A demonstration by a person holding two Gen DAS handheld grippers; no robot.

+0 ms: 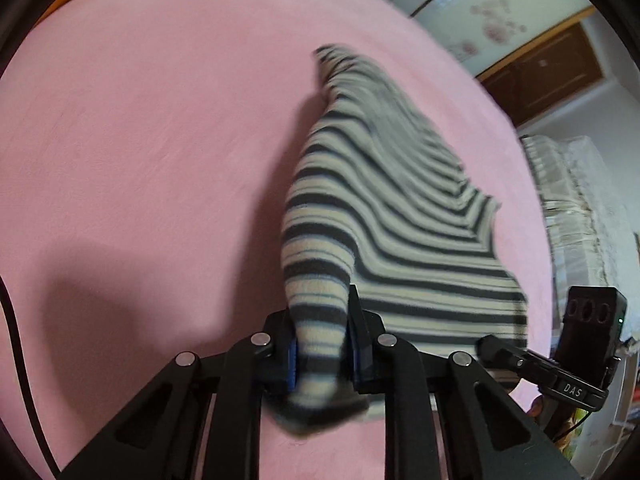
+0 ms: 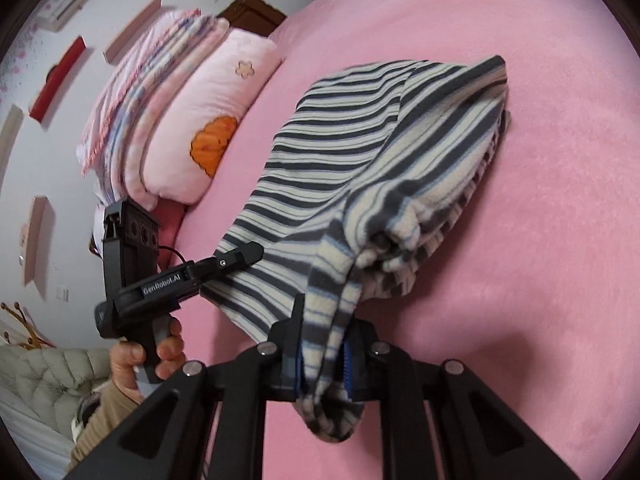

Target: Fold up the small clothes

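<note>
The pink bed [image 2: 540, 220] fills the room's middle, and above it hangs a striped fleece garment [image 2: 360, 168], grey and cream, stretched between the two tools. It runs forward and away from each tool, its long axis sloping from the pinched near edge down to the far end, which seems to touch the sheet well ahead. The left tool [image 1: 320, 344] is closed tight on one bunched corner of the fleece; the right tool [image 2: 324, 356] is likewise clamped on the other corner, cloth spilling below its fingers. Both are equally near, side by side, so I judge the coming move is a shared carry forward to lay the held edge over the far end. Left of the right tool, pillows [image 2: 192, 128] are stacked. No container is in sight.
</note>
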